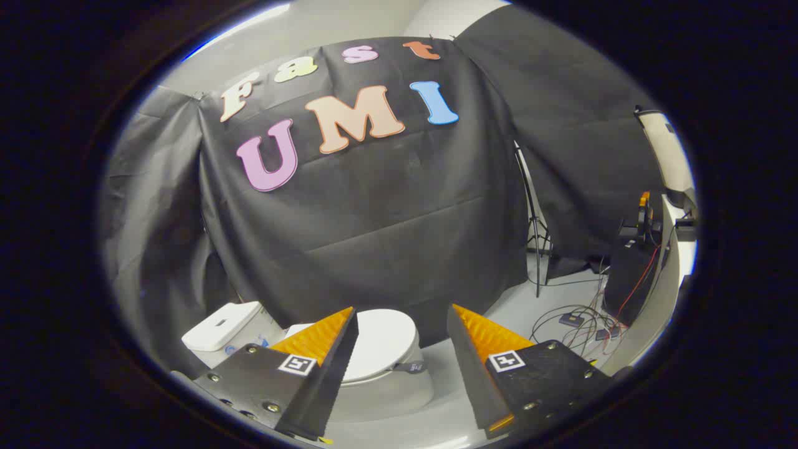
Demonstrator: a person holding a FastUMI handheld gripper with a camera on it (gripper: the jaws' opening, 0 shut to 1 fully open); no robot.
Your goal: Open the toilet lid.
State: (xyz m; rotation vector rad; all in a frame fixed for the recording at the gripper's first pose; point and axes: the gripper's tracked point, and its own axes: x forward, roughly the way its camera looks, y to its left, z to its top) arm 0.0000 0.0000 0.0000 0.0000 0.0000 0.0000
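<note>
below, the toilet (374,368) is seen with its lid (383,340) lying flat and closed, a small strap (411,366) at its front edge. the gripper (402,321) is held spread wide above it, nothing grasped. the cistern (221,325) sits beyond the left finger.

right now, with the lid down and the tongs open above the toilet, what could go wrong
1. The small strap on the lid's front edge is a thin target; the open tongs could close beside it and miss.
2. The lid is smooth and rounded, so a fingertip may slide off its rim.
3. The tank sits close behind; a lid swung up hard could bang against it.
</note>
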